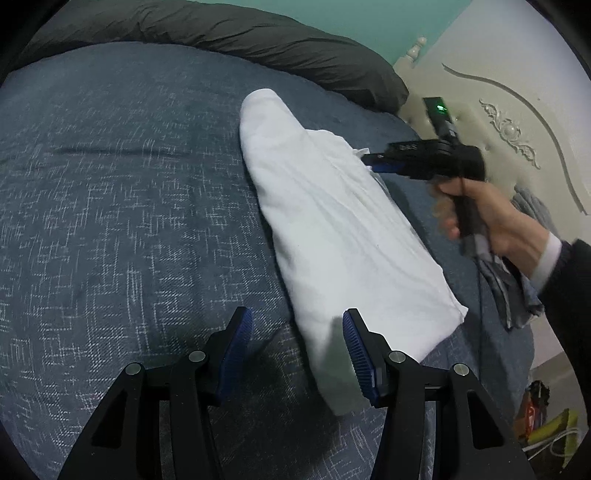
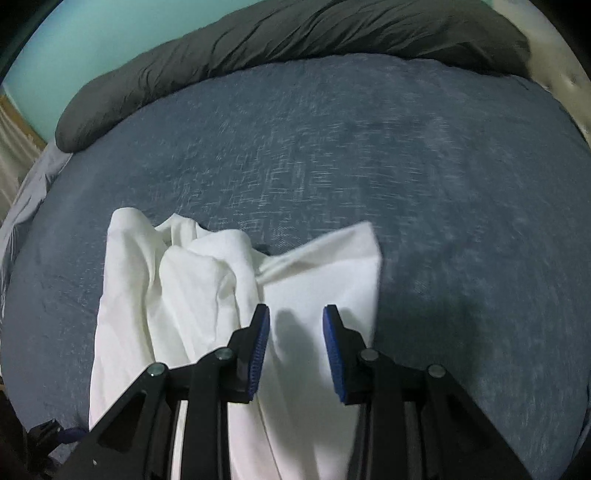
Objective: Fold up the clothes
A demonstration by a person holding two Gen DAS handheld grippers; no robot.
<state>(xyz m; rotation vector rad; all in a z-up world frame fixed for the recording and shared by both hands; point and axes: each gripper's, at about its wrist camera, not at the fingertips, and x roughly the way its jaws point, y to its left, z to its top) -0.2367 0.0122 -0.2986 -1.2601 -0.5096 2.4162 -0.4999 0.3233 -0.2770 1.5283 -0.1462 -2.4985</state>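
While both the left gripper [image 1: 297,345] and right gripper [image 2: 295,347] hover empty and parted, a soft, light white garment [image 1: 332,221] near the bed's [image 1: 129,184] right edge looks best pinched by its hem corners.

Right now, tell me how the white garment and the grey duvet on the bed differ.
The white garment is bright and plain; the grey duvet is dark charcoal. The garment lies as a long, narrow bundle on the middle of the blue bedspread; the duvet is heaped in a thick roll along the bed's far edge. The garment is far smaller than the duvet. Both are soft, creased fabric resting on the bedspread.
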